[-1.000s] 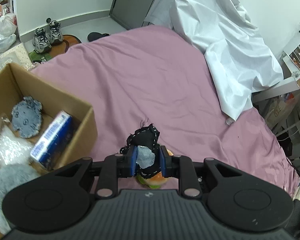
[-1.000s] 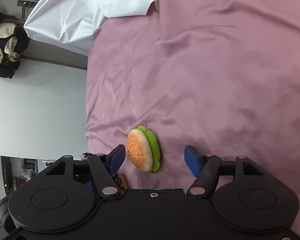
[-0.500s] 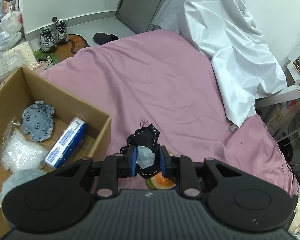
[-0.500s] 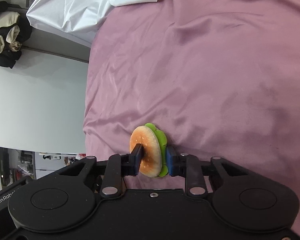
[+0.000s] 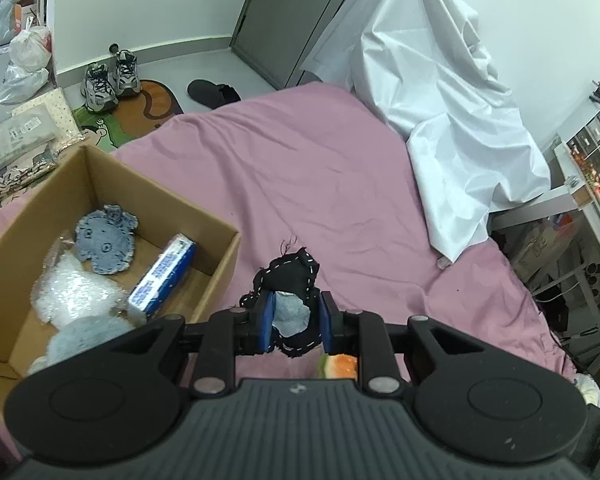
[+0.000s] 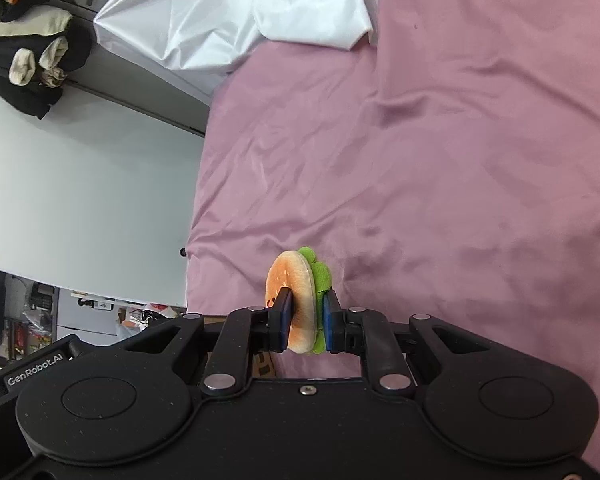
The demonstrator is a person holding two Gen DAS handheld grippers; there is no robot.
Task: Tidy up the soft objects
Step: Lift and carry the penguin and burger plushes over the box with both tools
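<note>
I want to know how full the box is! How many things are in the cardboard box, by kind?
Inside the cardboard box:
Denim patch: 1
Blue and white packet: 1
Clear bubbly bag: 1
Grey fluffy thing: 1
Total: 4

Orange-and-green plush burger (image 6: pixel 300 300), black white-stitched fabric toy (image 5: pixel 292 276), pink bedsheet (image 5: pixel 320 168), brown cardboard box (image 5: pixel 220 264).

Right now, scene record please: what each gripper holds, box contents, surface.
left gripper: shut on black stitched fabric piece
right gripper: shut on burger plush, gripped across its flat faces
cardboard box: open, on the bed; holds denim patch, blue-and-white pack, clear crinkly bag, grey fluffy item
surface: pink bedsheet
other: white sheet draped at far right
</note>
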